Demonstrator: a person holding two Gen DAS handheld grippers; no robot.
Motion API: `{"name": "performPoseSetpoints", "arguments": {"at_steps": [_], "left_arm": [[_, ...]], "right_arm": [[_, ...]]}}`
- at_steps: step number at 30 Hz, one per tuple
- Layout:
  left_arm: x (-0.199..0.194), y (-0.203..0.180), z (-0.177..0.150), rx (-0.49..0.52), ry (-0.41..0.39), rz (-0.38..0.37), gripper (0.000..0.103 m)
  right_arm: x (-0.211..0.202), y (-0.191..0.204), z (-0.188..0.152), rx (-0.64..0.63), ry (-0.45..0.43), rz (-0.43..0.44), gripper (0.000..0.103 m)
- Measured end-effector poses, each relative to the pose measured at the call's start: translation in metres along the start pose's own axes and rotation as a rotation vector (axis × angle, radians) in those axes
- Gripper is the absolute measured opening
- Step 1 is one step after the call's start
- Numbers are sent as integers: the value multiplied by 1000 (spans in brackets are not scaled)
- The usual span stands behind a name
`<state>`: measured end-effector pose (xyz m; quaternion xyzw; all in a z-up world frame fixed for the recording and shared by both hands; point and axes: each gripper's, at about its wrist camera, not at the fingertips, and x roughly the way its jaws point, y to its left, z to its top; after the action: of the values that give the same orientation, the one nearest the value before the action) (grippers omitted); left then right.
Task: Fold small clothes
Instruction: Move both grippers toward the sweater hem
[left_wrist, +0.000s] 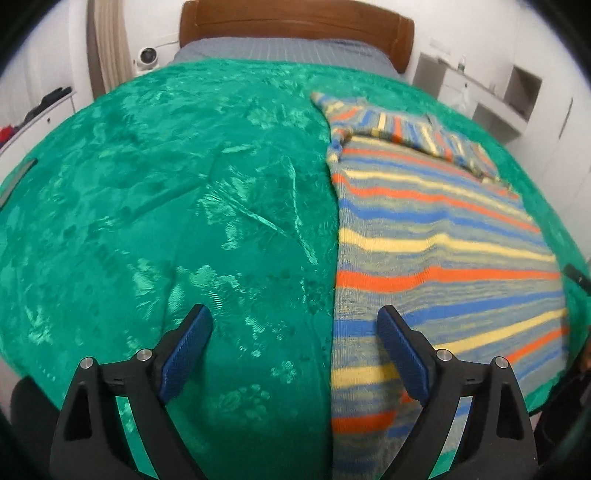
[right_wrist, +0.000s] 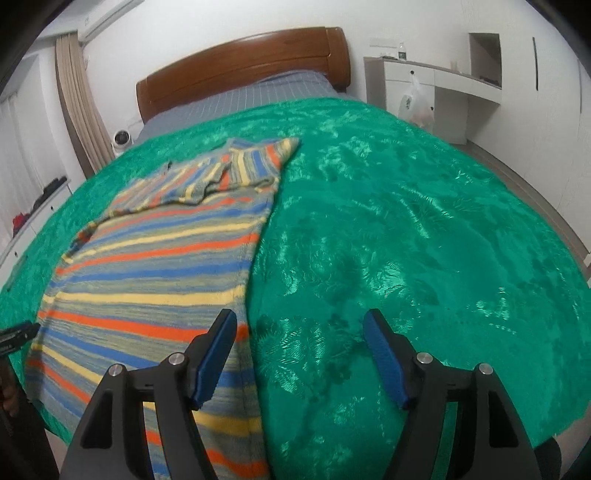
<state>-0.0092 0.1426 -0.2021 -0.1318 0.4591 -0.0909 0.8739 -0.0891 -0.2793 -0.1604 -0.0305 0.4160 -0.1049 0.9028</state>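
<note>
- Striped sweater (left_wrist: 443, 258): flat on green blanket (left_wrist: 166, 221), long axis toward headboard (left_wrist: 295, 26).
- Left tongs (left_wrist: 293, 332): open, empty, at sweater's left edge.
- Right tongs (right_wrist: 300, 334): open, empty, at its right edge; equally near.

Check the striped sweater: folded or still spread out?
Partly folded: striped sweater lies flat as a narrow panel, sleeves laid across its top.

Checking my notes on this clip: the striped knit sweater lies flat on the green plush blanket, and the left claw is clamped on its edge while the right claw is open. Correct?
Not quite. The left claw is not clamped: its jaws stand wide open and empty above the striped knit sweater's edge, as the left wrist view shows. The sweater does lie on the green plush blanket, and the right claw is open.
</note>
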Motion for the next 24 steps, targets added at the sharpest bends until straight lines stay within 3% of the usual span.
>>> {"name": "performPoseSetpoints", "arguments": {"at_steps": [6,12,17,24], "left_arm": [[-11,-2,-2,-11,-60,-20,92],[6,-7,-9,21,13,7,92],[8,-5,-14,18,37,29,93],[3,-2,-16,-4,34,32,93]], "right_arm": [[-17,26,-5,-66,-29,72,71],[-13,55,-17,-170,8,135,71],[-1,50,-21,-131,52,141,71],[-2,36,-20,-65,41,128,71]]}}
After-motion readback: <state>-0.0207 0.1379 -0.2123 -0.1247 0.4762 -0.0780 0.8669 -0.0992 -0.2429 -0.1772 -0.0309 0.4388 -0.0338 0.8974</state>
